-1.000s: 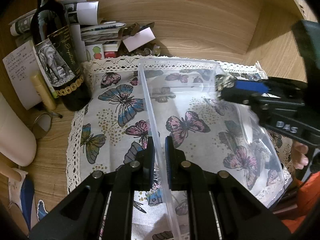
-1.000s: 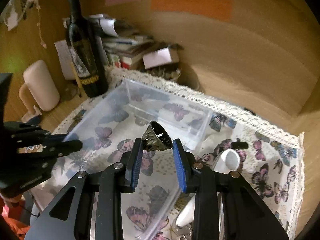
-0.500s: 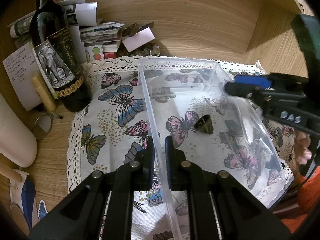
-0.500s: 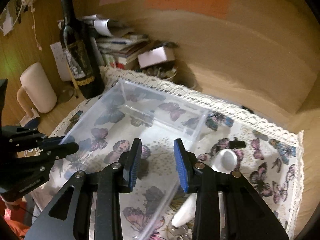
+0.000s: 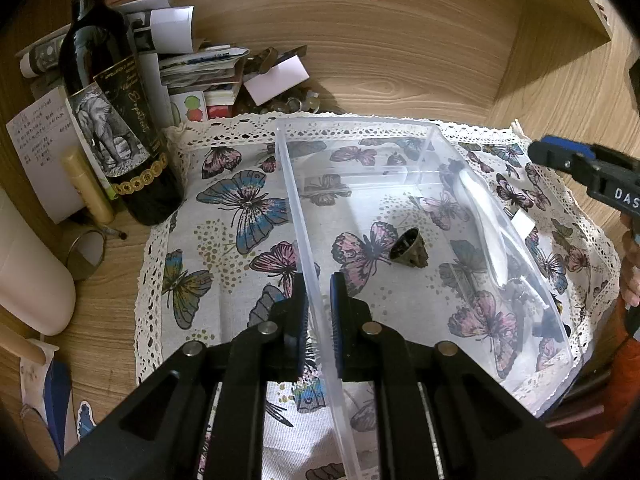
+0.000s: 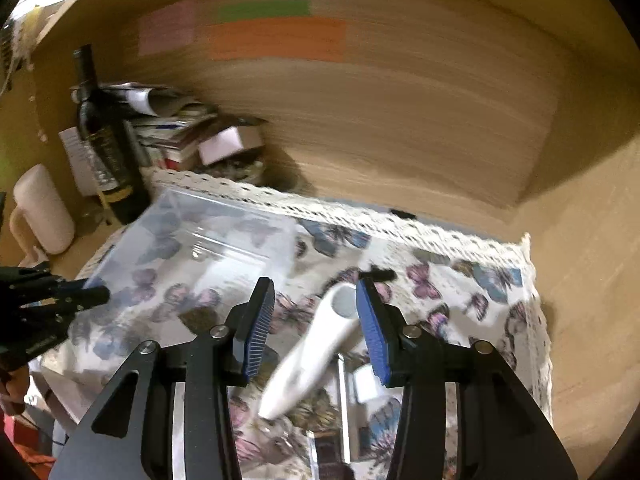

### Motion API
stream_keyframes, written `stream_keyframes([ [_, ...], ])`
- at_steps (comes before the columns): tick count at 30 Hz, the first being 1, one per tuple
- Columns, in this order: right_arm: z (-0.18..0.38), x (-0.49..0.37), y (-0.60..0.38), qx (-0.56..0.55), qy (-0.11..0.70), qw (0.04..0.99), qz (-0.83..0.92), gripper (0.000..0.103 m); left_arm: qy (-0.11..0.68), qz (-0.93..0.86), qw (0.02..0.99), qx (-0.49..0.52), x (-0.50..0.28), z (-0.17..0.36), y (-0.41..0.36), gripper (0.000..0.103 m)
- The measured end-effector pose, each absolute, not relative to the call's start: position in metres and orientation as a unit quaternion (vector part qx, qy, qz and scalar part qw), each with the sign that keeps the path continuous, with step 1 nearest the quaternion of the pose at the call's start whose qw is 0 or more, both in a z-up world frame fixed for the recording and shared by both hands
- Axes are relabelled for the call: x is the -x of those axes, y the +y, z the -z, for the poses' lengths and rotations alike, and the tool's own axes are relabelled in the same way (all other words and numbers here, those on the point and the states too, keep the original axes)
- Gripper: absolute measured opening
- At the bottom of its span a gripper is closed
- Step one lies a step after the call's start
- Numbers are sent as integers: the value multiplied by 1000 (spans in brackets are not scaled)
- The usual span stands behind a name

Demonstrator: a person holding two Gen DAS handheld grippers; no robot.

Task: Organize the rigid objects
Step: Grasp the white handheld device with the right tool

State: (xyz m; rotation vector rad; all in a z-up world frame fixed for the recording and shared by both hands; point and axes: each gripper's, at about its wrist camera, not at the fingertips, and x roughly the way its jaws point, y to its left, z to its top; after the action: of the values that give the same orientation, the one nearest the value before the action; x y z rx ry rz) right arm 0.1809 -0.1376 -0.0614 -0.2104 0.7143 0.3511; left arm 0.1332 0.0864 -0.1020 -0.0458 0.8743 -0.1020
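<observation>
Left wrist view
Left gripper [image 5: 319, 304]: we see its fingers clamped on the near wall of the clear plastic bin [image 5: 472, 168].
Bin contents: we count one small bronze bell [image 5: 410, 249], lying on its side on the bin floor.
Setting: butterfly cloth [image 5: 240, 216] on the desk [image 5: 100, 340]; wine bottle [image 5: 116, 120] beside it.

Right wrist view
Right gripper [image 6: 316, 320]: we find its fingers parted and opening, nothing between the pads.
Beneath it: white handled tool [image 6: 316, 352], blurred, on the cloth just beside the bin.

Left hand-held gripper [image 5: 319, 300] clamped; right [image 6: 316, 320] opening, empty
</observation>
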Motion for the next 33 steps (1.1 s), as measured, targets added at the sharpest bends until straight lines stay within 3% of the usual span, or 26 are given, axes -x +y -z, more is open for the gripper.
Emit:
stream_keyframes([
  [21, 145, -233, -133, 91, 466, 864, -166, 42, 424, 50, 904, 27, -134, 102, 85, 10],
  [26, 155, -243, -128, 94, 482, 855, -166, 38, 425, 52, 903, 27, -136, 104, 85, 10],
  [30, 160, -244, -125, 100, 488, 851, -164, 29, 428, 53, 902, 30, -137, 106, 86, 10],
  [33, 156, -242, -127, 91, 483, 855, -166, 28, 428, 53, 902, 29, -137, 105, 86, 10],
])
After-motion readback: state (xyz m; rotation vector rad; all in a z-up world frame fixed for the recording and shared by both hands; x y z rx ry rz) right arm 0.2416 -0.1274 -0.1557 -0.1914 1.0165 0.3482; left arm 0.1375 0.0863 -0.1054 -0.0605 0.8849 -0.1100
